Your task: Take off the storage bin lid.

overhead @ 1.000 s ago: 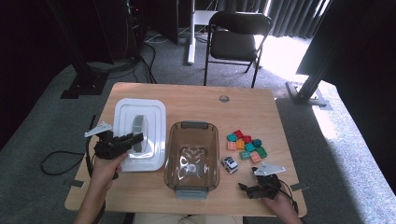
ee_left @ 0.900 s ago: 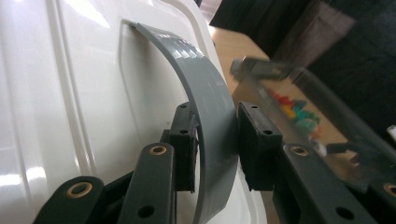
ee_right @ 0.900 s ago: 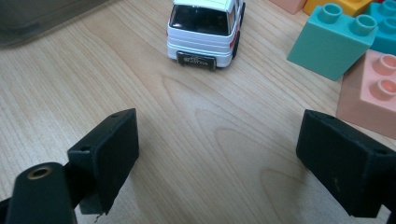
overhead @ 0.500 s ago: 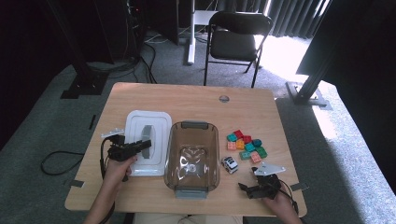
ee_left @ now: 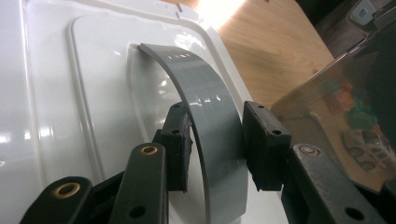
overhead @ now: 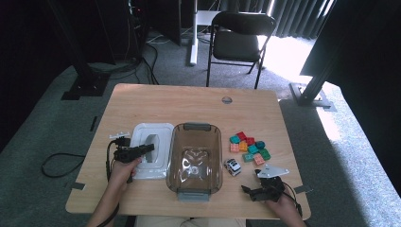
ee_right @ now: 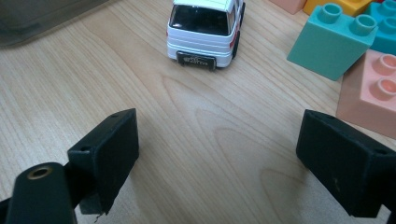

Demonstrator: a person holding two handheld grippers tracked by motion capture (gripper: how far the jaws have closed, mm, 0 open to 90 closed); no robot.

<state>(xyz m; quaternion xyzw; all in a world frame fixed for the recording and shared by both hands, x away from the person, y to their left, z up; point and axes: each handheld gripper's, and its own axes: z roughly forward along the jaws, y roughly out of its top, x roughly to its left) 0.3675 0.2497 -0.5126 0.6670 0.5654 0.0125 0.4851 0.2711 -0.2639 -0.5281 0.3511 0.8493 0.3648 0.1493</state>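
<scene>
A white lid (overhead: 150, 151) lies flat on the table, just left of a clear brown bin (overhead: 195, 158). My left gripper (overhead: 142, 150) reaches over it from the left. In the left gripper view its pads (ee_left: 261, 144) press either side of the lid's curved grey handle (ee_left: 205, 116), so the left gripper (ee_left: 217, 135) is shut on that handle. My right gripper (overhead: 250, 182) rests near the front right edge, open with nothing in it. In the right gripper view a white toy car (ee_right: 204, 30) stands on bare wood ahead of the right gripper (ee_right: 224, 154).
Several coloured bricks (overhead: 248, 146) sit in a cluster right of the bin, with the toy car (overhead: 232, 166) just in front of them. A teal brick (ee_right: 334, 39) and a pink brick (ee_right: 373, 91) lie close to the right jaw. A chair (overhead: 239, 40) stands beyond the table.
The lid, held by the left gripper, has come down and toward the person, and now lies beside the bin. The right gripper has not moved.
</scene>
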